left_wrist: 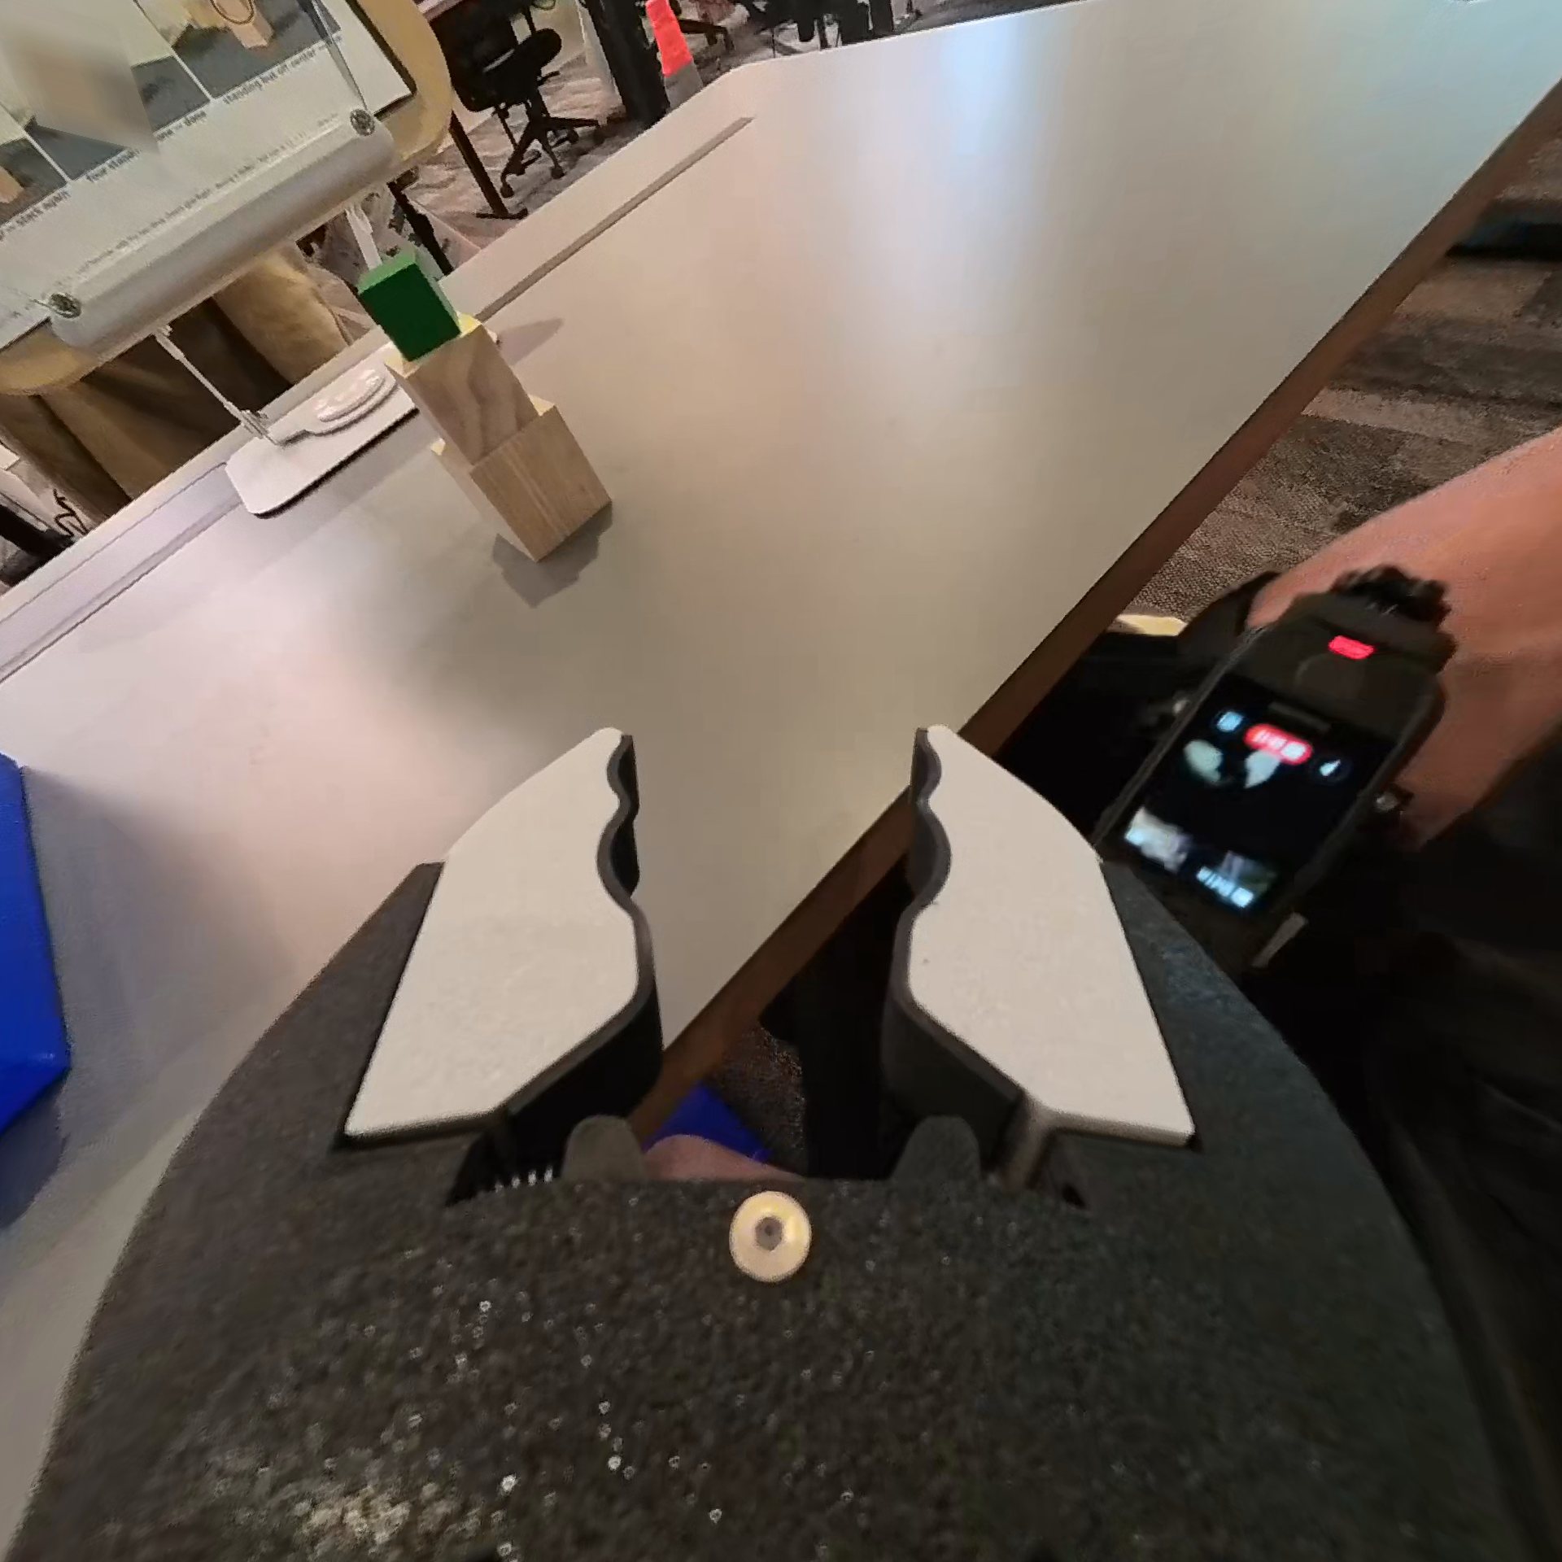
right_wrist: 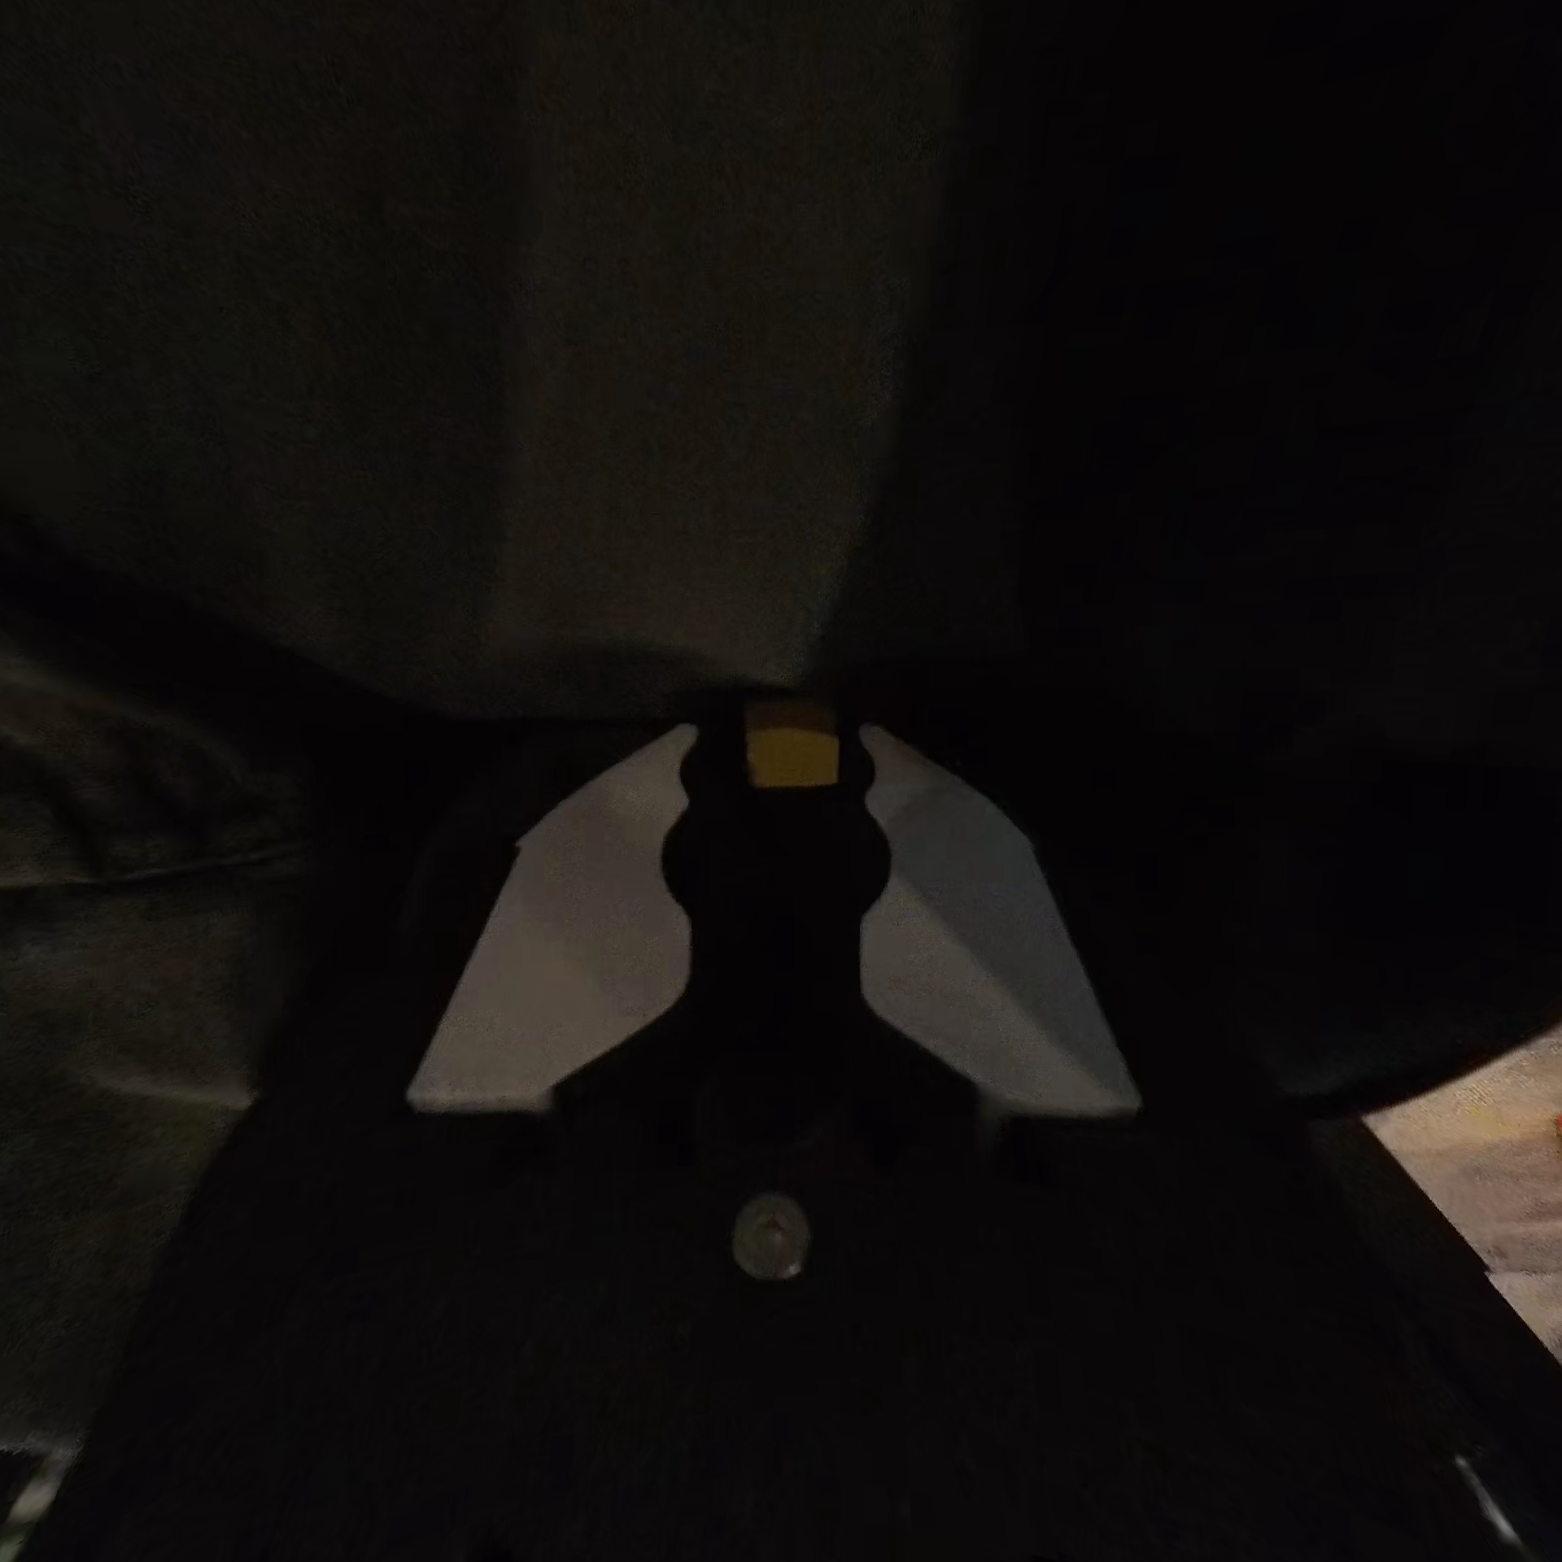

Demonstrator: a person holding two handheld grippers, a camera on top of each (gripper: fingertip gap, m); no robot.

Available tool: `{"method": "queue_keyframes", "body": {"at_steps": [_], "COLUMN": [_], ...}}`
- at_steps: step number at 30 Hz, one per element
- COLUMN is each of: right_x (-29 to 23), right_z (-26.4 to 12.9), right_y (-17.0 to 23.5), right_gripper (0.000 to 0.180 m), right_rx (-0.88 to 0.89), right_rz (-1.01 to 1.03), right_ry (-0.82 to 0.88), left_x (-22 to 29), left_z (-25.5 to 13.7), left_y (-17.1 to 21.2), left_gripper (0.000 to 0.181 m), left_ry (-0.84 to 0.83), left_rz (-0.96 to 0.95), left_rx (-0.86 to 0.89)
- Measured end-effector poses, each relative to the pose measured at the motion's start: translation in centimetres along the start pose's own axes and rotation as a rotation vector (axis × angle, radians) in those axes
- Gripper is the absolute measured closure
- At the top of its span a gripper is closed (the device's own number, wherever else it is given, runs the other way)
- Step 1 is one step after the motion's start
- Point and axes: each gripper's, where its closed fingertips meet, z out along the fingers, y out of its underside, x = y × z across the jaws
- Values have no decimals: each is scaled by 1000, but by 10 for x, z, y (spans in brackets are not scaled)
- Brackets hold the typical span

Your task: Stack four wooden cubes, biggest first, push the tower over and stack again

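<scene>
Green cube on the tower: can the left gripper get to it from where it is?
Probably yes. The left gripper has its jaws open and empty, and only bare table lies between it and the green cube, which sits exposed on top of the tower.

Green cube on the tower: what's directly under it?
The green cube stands on a light wooden cube, which rests on a bigger wooden cube. A yellow sliver shows beside its base; what it belongs to is hidden behind the green cube.
</scene>
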Motion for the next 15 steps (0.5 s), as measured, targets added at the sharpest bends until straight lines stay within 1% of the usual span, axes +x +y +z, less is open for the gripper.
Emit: {"method": "queue_keyframes", "body": {"at_steps": [3,5,8,10,12,15], "right_x": [0,3,4,7,6,5], "right_z": [8,11,-1,-24,-60,-138], "right_y": [4,5,1,-3,-8,-15], "right_gripper": [151,158,158,158,158,158], "right_rx": [-81,-116,-49,51,165,351], "right_rz": [-9,-33,-70,-44,-10,8], "right_ry": [-23,-6,37,83,134,251], "left_x": [1,0,-2,-4,-6,-10], "left_z": [-2,-3,-4,-5,-6,-6], "left_y": [-3,-4,-5,-6,-7,-5], "left_gripper": [119,119,119,119,120,120], "left_ry": [-6,-13,-25,-28,-32,-34], "left_rz": [12,20,25,21,13,-11], "left_rx": [9,11,13,20,28,22]}}
